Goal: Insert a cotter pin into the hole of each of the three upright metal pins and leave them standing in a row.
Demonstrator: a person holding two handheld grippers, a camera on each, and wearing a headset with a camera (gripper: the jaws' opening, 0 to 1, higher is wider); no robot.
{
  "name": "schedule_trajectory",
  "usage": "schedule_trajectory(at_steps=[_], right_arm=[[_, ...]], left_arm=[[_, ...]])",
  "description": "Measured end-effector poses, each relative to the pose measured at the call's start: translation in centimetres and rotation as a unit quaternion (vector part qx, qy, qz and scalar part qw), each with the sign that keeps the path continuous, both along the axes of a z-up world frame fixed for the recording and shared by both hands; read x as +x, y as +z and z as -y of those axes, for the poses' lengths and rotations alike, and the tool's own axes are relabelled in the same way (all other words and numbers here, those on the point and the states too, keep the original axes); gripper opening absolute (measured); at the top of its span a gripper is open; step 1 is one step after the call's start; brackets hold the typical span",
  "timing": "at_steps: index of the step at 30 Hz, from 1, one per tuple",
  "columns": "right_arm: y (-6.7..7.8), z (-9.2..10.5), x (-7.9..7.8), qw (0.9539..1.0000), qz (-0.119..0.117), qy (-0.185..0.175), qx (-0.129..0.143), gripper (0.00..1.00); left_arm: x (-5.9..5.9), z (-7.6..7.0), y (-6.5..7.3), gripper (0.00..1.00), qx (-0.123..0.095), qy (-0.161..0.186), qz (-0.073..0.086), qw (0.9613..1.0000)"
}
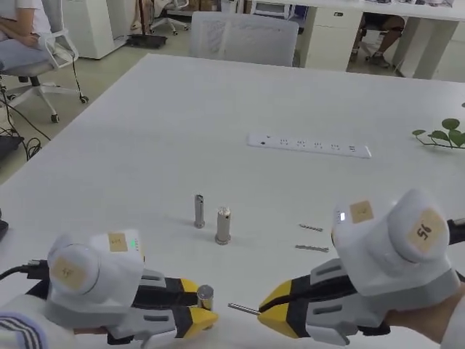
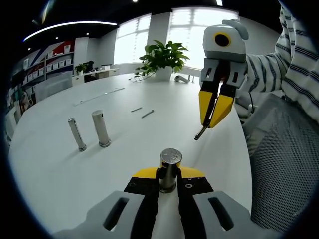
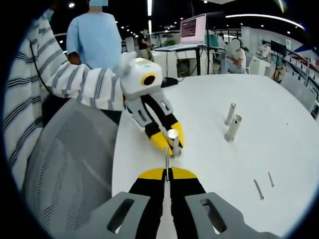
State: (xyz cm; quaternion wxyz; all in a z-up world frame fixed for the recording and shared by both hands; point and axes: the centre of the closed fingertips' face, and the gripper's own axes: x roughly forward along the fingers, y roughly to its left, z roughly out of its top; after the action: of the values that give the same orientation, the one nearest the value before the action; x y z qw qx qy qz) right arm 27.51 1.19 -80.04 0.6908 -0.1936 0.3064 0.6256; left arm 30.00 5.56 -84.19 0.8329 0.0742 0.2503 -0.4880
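My left gripper (image 1: 203, 311) (image 2: 168, 175) is shut on an upright metal pin (image 1: 205, 297) (image 2: 170, 167) near the table's front edge. My right gripper (image 1: 267, 309) (image 3: 167, 173) is shut on a thin cotter pin (image 1: 243, 309) (image 3: 166, 160) whose tip points at that metal pin, a short way off. Farther back, two more metal pins stand side by side: a slim one (image 1: 199, 211) (image 2: 77, 134) and a thicker one (image 1: 223, 225) (image 2: 101, 128). Two loose cotter pins (image 1: 312, 238) (image 3: 264, 185) lie to their right.
A white power strip (image 1: 309, 144) lies across the middle of the white table (image 1: 145, 145). A green plant (image 1: 443, 135) sits at the right edge. Office chairs stand beyond the far edge, and a person sits at the back left.
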Motion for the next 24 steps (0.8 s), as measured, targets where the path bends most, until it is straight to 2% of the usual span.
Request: schedule_trajectory(at_steps=[14, 24], right_arm=[[-1.0, 0.4, 0.4, 0.9997, 0.022, 0.001, -0.01, 0.03], [-1.4, 0.4, 0.5, 0.9997, 0.024, -0.003, -0.007, 0.03]], left_arm=[[-0.5, 1.4, 0.0, 0.12, -0.001, -0.009, 0.001, 1.0], [-0.6, 2.1, -0.1, 0.12, -0.005, 0.001, -0.003, 1.0]])
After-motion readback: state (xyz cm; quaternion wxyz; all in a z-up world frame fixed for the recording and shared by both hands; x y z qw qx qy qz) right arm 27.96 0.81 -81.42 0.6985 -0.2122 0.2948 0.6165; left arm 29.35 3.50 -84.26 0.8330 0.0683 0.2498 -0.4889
